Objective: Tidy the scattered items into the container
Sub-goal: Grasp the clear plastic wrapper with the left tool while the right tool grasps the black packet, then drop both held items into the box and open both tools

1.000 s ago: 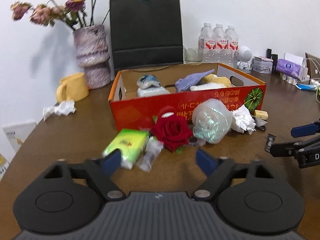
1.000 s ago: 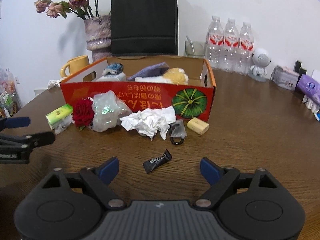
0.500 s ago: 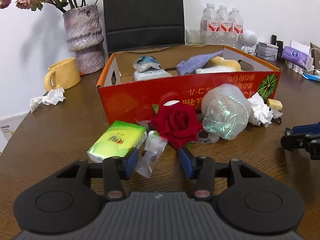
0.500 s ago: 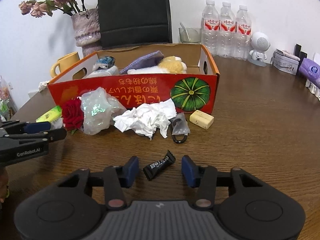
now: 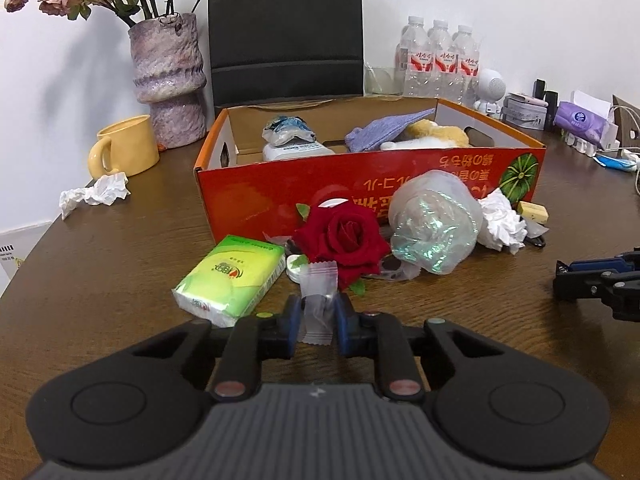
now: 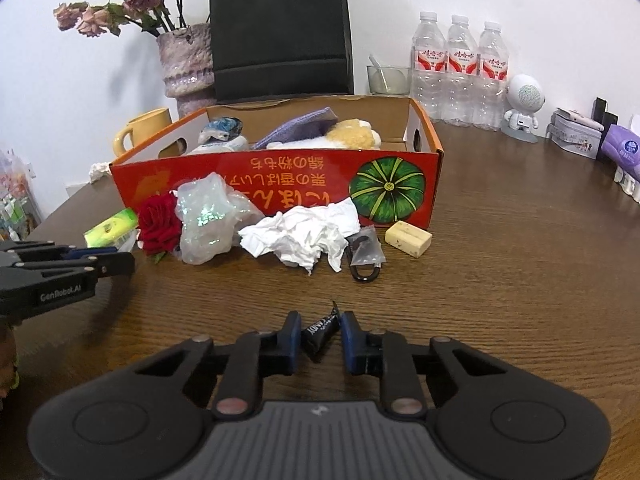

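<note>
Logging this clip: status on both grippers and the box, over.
Left gripper shut on clear sachet. Right gripper closing on black candy wrapper. Both items on table, red box ahead, path clear.

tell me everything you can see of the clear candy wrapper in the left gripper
The clear candy wrapper is a small see-through plastic sachet with crimped, zigzag ends, the top end edged in red. It stands roughly upright between the blue fingers of the left gripper, which is shut on its middle. Its lower end hangs just above the brown wooden table. Its upper end overlaps the red rose in this view; contact is unclear.
</note>
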### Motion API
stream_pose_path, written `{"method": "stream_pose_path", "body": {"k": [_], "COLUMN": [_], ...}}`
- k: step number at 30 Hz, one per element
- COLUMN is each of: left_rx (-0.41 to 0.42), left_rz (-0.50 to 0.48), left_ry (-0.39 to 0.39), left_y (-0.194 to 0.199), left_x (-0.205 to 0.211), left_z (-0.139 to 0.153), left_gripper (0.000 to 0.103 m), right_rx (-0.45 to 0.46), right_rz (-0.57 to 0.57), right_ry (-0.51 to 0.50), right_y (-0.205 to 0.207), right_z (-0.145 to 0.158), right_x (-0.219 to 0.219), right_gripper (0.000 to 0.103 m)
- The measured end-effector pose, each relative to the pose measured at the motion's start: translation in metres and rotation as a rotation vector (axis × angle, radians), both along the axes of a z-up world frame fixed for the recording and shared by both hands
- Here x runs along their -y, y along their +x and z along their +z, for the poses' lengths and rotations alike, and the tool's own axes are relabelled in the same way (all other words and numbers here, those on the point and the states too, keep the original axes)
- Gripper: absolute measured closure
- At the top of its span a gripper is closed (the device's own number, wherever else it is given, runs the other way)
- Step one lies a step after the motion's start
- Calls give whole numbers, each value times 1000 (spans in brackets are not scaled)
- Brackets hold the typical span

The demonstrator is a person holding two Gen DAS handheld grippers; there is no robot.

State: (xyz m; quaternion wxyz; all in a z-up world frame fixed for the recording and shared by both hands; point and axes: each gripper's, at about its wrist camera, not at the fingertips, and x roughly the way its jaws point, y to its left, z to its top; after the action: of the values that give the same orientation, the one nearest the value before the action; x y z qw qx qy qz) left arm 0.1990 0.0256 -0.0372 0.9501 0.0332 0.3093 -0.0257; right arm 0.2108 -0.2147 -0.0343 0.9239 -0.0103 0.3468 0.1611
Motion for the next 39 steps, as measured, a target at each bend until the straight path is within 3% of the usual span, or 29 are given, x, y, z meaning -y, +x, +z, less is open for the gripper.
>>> {"method": "stream_pose_path", "body": {"k": [17, 25, 31, 39], "left_rx": [55, 186, 236, 99], "left_rz": [-19, -30, -10, 34], "left_ry": [-40, -35, -46, -113], "left_y": [-35, -34, -4, 80], "left_x": [12, 11, 5, -3], "left_z": [13, 66, 109, 120], "left_gripper": [84, 84, 84, 84], "right_rx": [49, 129, 197, 94], "right_rz": [19, 36, 37, 51], "right_ry": [26, 70, 68, 52], "right_y": [-20, -13, 23, 107], "right_z": [10, 48, 91, 112], "right_x": [6, 15, 18, 5], "right_gripper": [84, 84, 84, 84]}}
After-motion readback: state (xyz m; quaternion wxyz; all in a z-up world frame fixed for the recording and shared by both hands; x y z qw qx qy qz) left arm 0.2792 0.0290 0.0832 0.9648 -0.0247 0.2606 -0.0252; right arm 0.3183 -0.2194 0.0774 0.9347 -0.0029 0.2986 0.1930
